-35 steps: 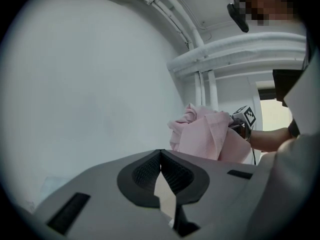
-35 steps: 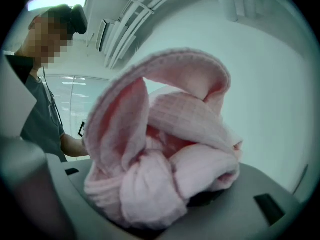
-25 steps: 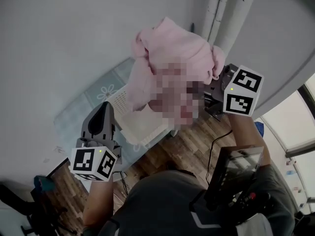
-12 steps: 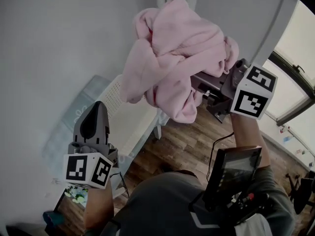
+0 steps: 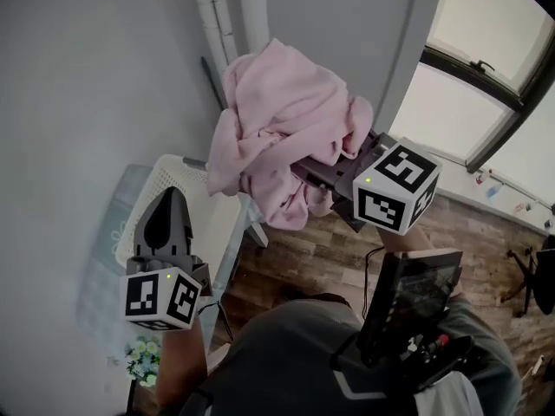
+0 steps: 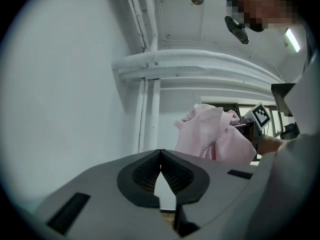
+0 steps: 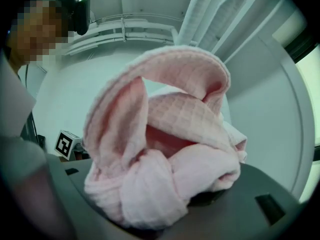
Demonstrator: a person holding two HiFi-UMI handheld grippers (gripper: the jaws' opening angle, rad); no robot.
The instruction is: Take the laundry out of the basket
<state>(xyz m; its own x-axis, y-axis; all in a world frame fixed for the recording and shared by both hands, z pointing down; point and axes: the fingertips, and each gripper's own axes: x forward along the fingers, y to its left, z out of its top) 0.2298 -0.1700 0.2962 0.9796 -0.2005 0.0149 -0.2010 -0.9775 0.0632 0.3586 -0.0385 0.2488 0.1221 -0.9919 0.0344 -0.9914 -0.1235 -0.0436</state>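
A pink waffle-weave cloth (image 5: pixel 282 133) hangs bunched in the air, with my right gripper (image 5: pixel 305 170) shut on it. In the right gripper view the cloth (image 7: pixel 165 149) fills the space between the jaws and hides the pads. The white lattice basket (image 5: pixel 154 185) stands on the floor at the lower left, below and left of the cloth; its inside is hidden. My left gripper (image 5: pixel 166 202) hovers over the basket. Its jaws (image 6: pixel 160 153) meet at the tips with nothing between them. From that side the cloth (image 6: pixel 215 139) shows off to the right.
White pipes (image 5: pixel 230 24) run up the grey wall behind the cloth. A window (image 5: pixel 486 68) fills the upper right. A wood floor (image 5: pixel 303 258) lies below, with a pale blue flowered rug (image 5: pixel 104 276) under the basket. A dark device (image 5: pixel 412 306) hangs on the person's chest.
The view has swung right, so the basket has slid to the left edge and the window has come in. The right gripper still holds the pink cloth, now clear of the basket.
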